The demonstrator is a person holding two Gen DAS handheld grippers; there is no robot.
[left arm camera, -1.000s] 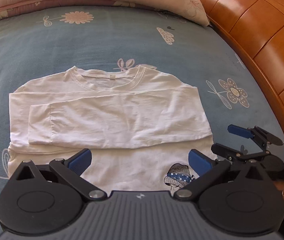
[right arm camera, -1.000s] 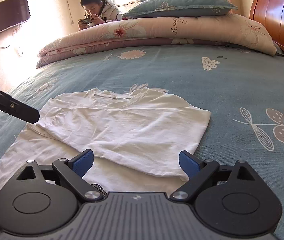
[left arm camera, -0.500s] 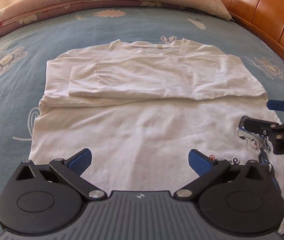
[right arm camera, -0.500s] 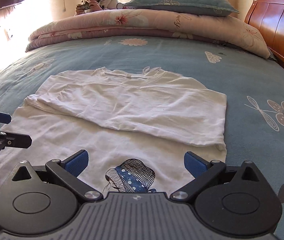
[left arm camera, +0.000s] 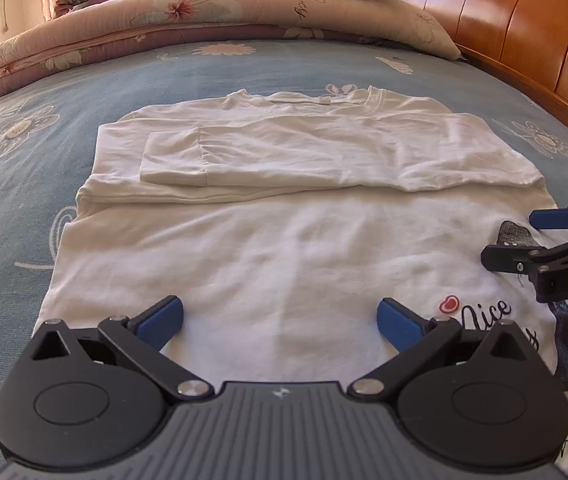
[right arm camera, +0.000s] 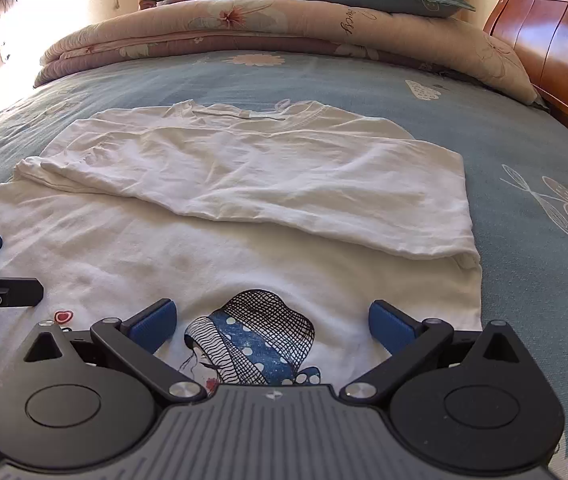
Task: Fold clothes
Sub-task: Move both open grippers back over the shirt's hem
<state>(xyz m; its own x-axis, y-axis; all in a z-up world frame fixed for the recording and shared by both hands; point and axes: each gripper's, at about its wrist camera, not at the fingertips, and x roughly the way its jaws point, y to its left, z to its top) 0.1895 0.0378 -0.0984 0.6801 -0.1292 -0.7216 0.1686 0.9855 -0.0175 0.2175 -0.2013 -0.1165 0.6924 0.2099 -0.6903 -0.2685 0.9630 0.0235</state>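
Hand-held grippers (left arm camera: pixel 280 320) (right arm camera: pixel 270 322) open over shirt (left arm camera: pixel 284 248)

Both my claws have dropped toward the white T-shirt's (left arm camera: pixel 284 248) hem. My right claw (right arm camera: pixel 270 322), jaws slightly wider than a second ago, now frames the printed girl (right arm camera: pixel 250 340); my left claw (left arm camera: pixel 280 320) sits at nine o'clock.

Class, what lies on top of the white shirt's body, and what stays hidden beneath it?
Both sleeves lie folded across the white shirt, below its collar. The chest fabric under them is covered. The girl print shows.
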